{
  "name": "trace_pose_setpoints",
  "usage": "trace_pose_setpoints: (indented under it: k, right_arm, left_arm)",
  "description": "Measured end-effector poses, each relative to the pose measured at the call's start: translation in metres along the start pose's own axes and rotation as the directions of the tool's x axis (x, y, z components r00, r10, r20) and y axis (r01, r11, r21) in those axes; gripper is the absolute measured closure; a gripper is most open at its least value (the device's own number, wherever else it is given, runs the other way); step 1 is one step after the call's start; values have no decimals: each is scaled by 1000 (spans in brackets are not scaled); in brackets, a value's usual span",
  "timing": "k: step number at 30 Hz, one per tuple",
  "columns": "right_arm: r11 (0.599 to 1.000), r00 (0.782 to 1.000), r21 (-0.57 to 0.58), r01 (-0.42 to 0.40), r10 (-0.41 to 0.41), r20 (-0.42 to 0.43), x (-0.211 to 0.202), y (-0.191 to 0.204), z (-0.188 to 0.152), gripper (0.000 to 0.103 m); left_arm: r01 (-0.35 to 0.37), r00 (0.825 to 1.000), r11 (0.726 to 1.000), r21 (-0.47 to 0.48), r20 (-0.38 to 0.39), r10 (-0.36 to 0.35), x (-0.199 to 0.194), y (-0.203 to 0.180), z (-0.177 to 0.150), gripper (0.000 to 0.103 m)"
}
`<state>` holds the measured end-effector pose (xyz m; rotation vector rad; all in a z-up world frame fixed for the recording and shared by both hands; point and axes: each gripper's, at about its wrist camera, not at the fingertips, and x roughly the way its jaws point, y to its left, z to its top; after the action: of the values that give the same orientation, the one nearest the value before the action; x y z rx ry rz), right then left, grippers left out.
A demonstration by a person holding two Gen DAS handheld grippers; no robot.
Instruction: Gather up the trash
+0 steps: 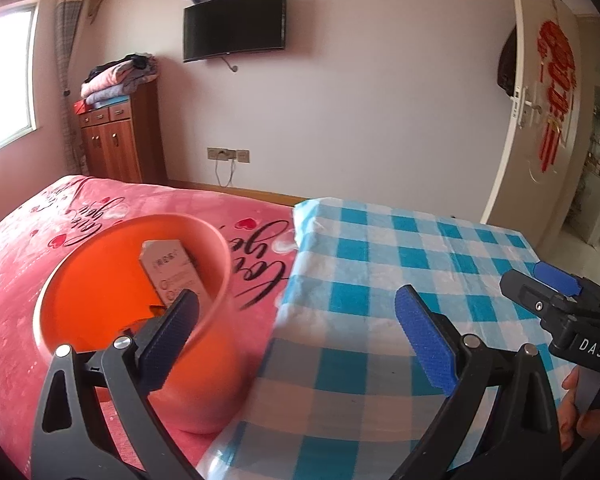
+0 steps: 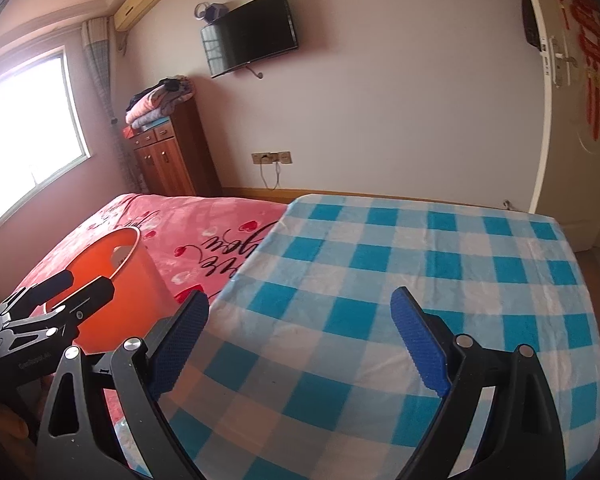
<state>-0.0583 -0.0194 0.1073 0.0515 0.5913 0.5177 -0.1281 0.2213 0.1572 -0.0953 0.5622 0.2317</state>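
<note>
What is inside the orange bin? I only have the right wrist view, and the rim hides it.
Observer: A white box leans inside the orange bin, printed face showing.
Operator: Is the left gripper carrying anything?
Observer: No, it is open, nothing between its fingers.
Operator: Who holds the right gripper?
Observer: A hand grips its handle, at the left view's lower right edge.

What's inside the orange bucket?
Inside the orange bucket a white carton leans against the far wall. The left gripper, open, has a finger covering part of the bottom, so anything else there is hidden.
</note>
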Motion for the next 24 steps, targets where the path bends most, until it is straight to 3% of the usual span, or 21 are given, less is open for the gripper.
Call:
trace_pose_setpoints:
  k: [24]
  right_arm:
    - [977,978,65,201,-204,42,-53,-74,-33,12]
  left_arm:
    - [119,993,986,114,-23,-117,-3,-88,-14,4]
